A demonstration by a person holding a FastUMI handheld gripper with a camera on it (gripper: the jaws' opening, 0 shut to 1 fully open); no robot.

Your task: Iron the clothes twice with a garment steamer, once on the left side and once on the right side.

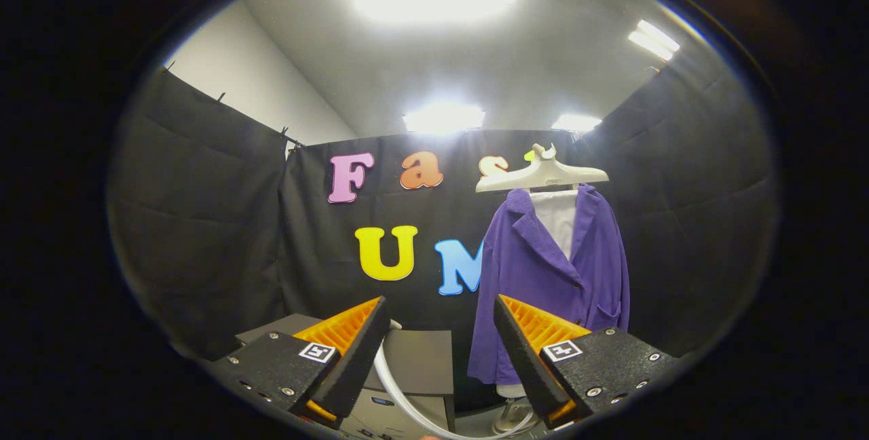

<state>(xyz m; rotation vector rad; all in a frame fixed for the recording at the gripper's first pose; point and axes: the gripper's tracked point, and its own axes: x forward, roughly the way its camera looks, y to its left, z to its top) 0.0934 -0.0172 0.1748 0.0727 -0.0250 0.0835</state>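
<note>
A purple jacket over a white inner layer hangs from a cream hanger head on a stand, beyond my right finger. My gripper is open, with nothing between its orange-and-black fingers. A white hose curves up from below, just past the left finger, toward the grey unit. The steamer head itself is hidden or too small to make out.
A grey box-like unit sits low beyond the left finger. The stand's white base shows beneath the jacket. Black cloth walls close the booth on all sides, with bright ceiling lights above.
</note>
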